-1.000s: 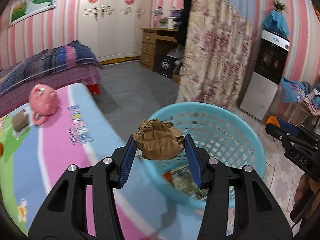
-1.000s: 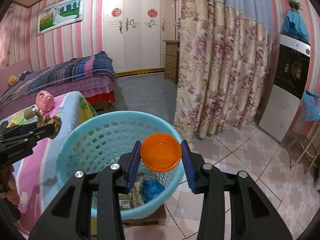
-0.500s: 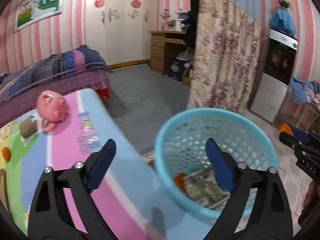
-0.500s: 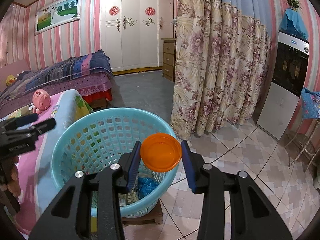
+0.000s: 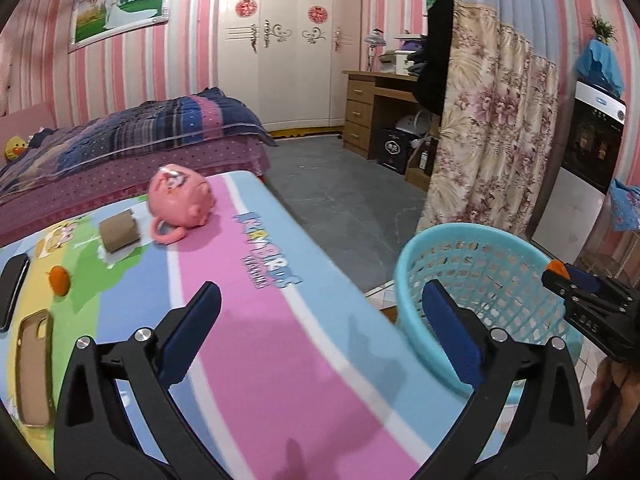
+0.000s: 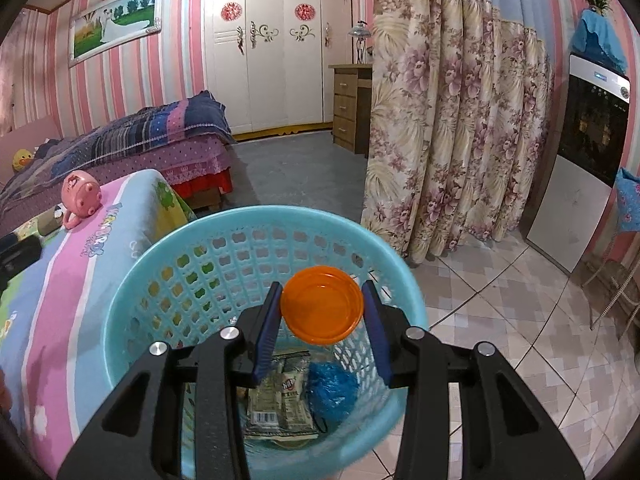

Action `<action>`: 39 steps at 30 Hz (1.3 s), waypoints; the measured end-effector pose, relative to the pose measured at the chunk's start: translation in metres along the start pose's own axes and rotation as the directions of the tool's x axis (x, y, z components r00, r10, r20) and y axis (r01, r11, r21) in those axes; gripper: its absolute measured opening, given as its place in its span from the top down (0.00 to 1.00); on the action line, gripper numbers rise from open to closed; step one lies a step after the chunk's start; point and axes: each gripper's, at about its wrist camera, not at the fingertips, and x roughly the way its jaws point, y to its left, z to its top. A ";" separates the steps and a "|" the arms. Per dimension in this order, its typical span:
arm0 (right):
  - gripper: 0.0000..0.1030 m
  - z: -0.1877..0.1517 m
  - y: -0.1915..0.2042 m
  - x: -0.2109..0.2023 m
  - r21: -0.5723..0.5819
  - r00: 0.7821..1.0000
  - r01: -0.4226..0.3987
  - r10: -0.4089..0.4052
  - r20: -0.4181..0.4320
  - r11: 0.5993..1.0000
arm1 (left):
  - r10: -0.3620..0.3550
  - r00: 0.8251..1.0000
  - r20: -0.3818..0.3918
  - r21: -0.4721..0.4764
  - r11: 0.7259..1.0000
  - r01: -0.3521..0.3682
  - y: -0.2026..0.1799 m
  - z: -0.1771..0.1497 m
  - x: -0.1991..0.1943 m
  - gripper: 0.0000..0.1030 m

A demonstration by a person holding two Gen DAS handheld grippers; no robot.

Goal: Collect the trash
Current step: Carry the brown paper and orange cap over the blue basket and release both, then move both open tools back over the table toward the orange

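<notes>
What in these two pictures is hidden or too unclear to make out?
- Bottom of the turquoise plastic basket: left wrist view, hidden by its wall and the left gripper.
- Black phone: left wrist view, cut off by the frame edge.
- Printed wrappers in the basket: right wrist view, partly behind the right gripper holding the orange plastic lid.

Round orange lid (image 6: pixel 322 305) clamped edge-on between right gripper (image 6: pixel 322 320) pads, poised over turquoise mesh basket (image 6: pixel 136 280) holding wrappers (image 6: pixel 280 404) beneath.
</notes>
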 end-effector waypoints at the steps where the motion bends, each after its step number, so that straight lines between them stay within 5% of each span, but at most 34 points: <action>1: 0.60 0.001 0.001 0.003 -0.001 1.000 -0.003 0.003 -0.009 1.000 | 0.007 1.000 -0.001 -0.008 1.000 -0.007 0.005 -0.001 -0.002 0.06; 2: 0.59 0.002 0.003 0.006 -0.004 1.000 -0.006 0.006 -0.019 1.000 | 0.013 1.000 -0.004 -0.014 1.000 -0.013 0.009 -0.001 -0.003 0.06; 5: 0.33 0.004 0.012 0.007 -0.025 1.000 0.001 -0.002 -0.010 1.000 | 0.039 0.999 -0.001 -0.028 0.999 -0.039 0.021 0.000 -0.010 0.05; 12: 0.17 0.013 0.035 0.000 -0.047 1.000 -0.007 0.007 0.010 0.999 | 0.074 0.997 0.021 -0.035 0.997 -0.074 0.045 -0.001 -0.034 0.05; 20: 0.08 0.023 0.061 -0.022 -0.047 0.998 -0.031 0.033 0.055 0.998 | 0.115 0.993 0.029 -0.072 0.991 -0.112 0.084 -0.001 -0.061 0.05; 39: 0.05 0.033 0.190 -0.055 -0.194 0.970 -0.205 0.225 0.089 0.959 | 0.242 0.969 0.052 -0.125 0.964 -0.234 0.188 0.003 -0.112 0.05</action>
